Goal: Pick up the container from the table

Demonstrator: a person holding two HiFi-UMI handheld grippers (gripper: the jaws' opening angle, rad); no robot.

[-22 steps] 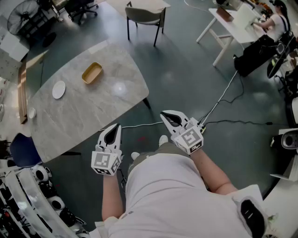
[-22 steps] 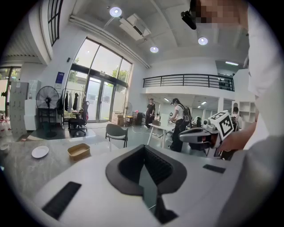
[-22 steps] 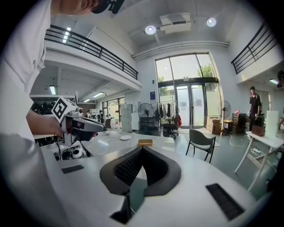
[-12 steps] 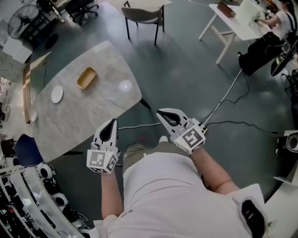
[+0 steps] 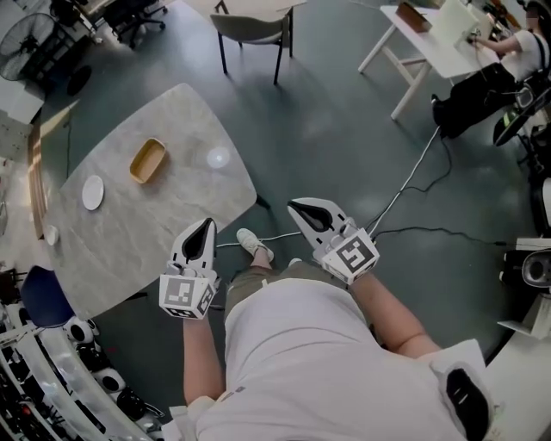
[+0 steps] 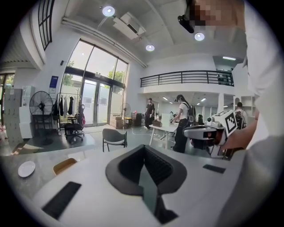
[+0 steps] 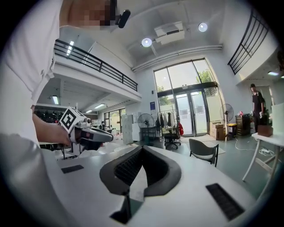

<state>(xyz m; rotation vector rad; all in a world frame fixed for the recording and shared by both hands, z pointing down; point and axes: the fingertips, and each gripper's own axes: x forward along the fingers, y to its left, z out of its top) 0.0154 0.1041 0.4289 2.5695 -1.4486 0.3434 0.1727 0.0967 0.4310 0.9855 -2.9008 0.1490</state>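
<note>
The container [image 5: 147, 160] is a shallow tan oval dish on the grey marble table [image 5: 172, 215], far ahead and to the left of both grippers. In the left gripper view the container [image 6: 64, 166] peeks out at the lower left beside the gripper body. My left gripper [image 5: 207, 227] hovers by the table's near edge, shut with nothing in it. My right gripper [image 5: 306, 208] is over the floor to the right of the table, shut and holding nothing. In the left gripper view, that gripper [image 6: 143, 148] points across the table; the right gripper [image 7: 141, 150] faces the open room.
A white plate [image 5: 92, 192] lies left of the container. A grey chair [image 5: 251, 26] stands beyond the table and white desks [image 5: 430, 47] with people at the top right. Cables [image 5: 405, 194] run over the floor. A blue seat [image 5: 43, 297] sits at the left, with a shoe [image 5: 253, 245] between the grippers.
The person has stepped toward the table: it has slid nearer to the left gripper and a shoe has come into view. Both grippers stay shut and held in front of the body.
</note>
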